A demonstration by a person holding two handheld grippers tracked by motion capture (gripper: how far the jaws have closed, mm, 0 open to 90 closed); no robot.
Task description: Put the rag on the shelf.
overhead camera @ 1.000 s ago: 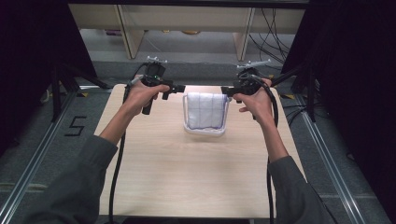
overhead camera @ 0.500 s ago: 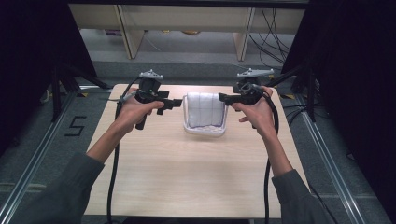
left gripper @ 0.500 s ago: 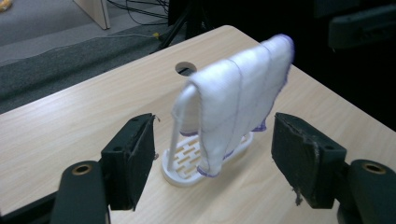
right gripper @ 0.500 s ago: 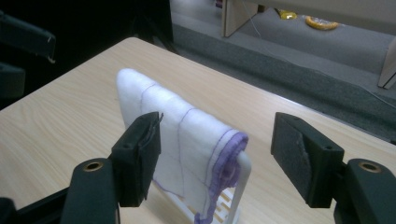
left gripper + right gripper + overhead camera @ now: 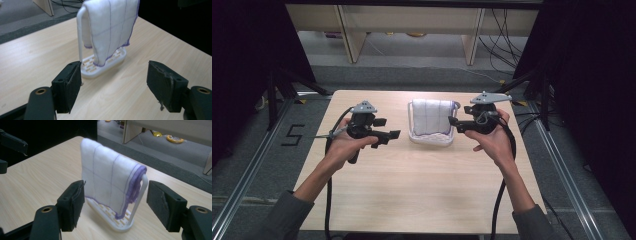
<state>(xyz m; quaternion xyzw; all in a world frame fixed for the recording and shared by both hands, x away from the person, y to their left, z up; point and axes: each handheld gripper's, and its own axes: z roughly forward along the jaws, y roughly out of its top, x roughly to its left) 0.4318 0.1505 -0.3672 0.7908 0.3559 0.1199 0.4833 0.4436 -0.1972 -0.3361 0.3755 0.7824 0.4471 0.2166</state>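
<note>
A white cloth (image 5: 432, 116) with thin purple lines and a purple hem hangs folded over a white wire rack (image 5: 430, 138) with a slotted base, at the far middle of the wooden table (image 5: 412, 190). My left gripper (image 5: 394, 135) hovers left of the rack and points at it. Its jaws have just been opening and nothing is between them (image 5: 115, 66). My right gripper (image 5: 452, 121) sits at the rack's right side. Its jaws have also just been opening and stand wide and empty (image 5: 115, 185). Beyond each pair of jaws hangs the cloth (image 5: 110, 25) (image 5: 105, 180), apart from them.
Dark curtains close in both sides of the table. Behind its far edge stand pale shelf legs (image 5: 347, 35) with cables on the grey floor. A "5" mark (image 5: 292, 135) is on the floor at left. Bare wood lies in front of the rack.
Both grippers have drawn back from the cloth's top corners, toward the near side and lower. The cloth stays draped on the rack.
</note>
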